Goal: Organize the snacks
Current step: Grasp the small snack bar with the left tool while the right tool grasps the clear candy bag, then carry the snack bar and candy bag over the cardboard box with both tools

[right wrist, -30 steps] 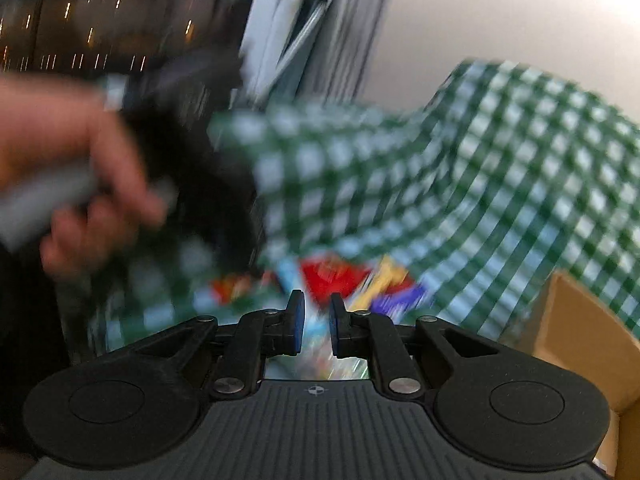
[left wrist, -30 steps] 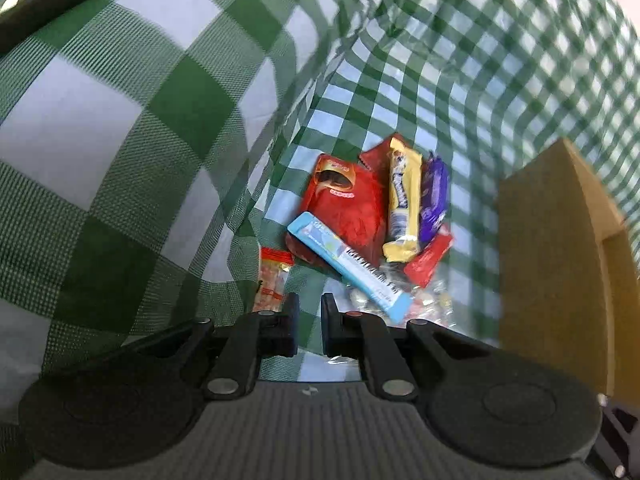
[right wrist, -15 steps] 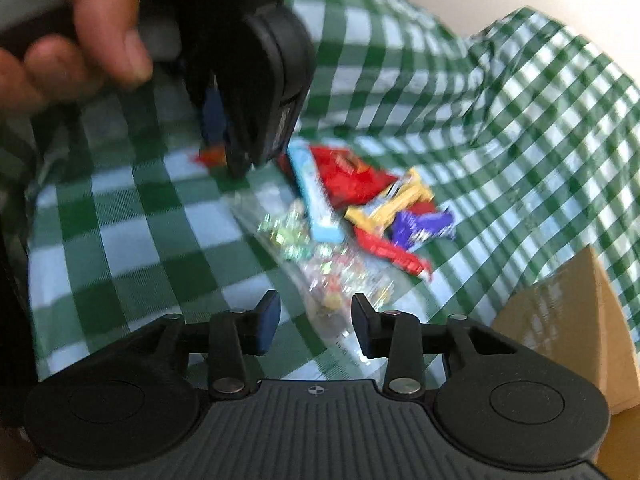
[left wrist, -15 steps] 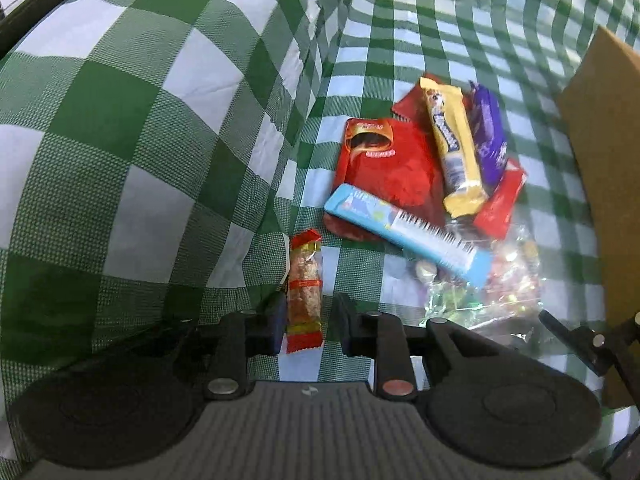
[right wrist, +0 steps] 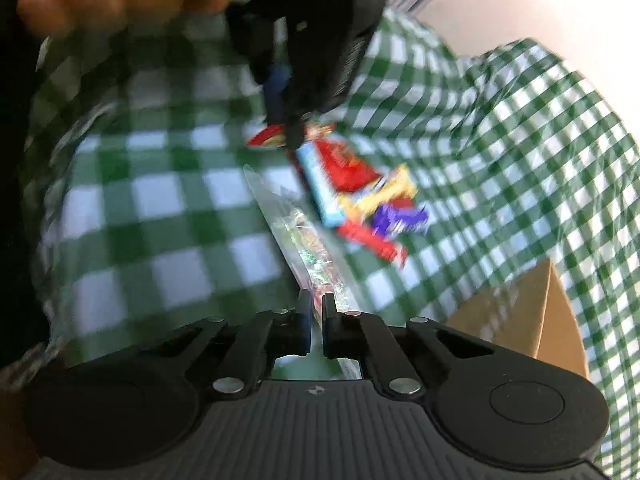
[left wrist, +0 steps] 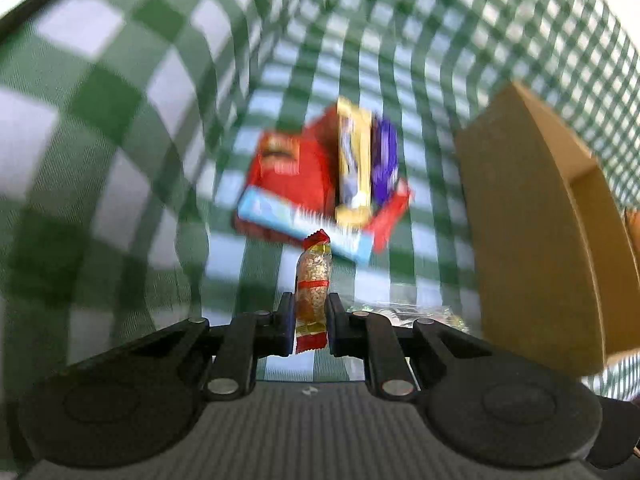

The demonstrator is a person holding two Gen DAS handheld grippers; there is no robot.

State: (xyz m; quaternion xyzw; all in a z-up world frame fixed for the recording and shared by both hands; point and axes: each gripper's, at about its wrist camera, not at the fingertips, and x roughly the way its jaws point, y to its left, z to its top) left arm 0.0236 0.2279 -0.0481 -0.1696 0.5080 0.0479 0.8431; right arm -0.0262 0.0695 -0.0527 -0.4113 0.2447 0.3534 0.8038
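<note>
Left gripper [left wrist: 311, 322] has just closed, clamped on the small cereal bar [left wrist: 313, 280], held off the checked surface [left wrist: 100, 160] near the snack pile [left wrist: 320, 184]. Light, crinkly, slippery wrapper; mid-length hold suits it.

Right gripper [right wrist: 316, 320], jaws just shut on the clear candy bag [right wrist: 304, 240] edge beside the pile. Floppy film; may sag.

Cardboard box [left wrist: 528, 216] right of pile.

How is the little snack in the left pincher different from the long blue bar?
The grain bar has a see-through wrapper with red ends; the blue bar is solid light blue. The grain bar is shorter and pinched in the left gripper; the blue bar lies on the pile. Both are wrapped snacks.
</note>
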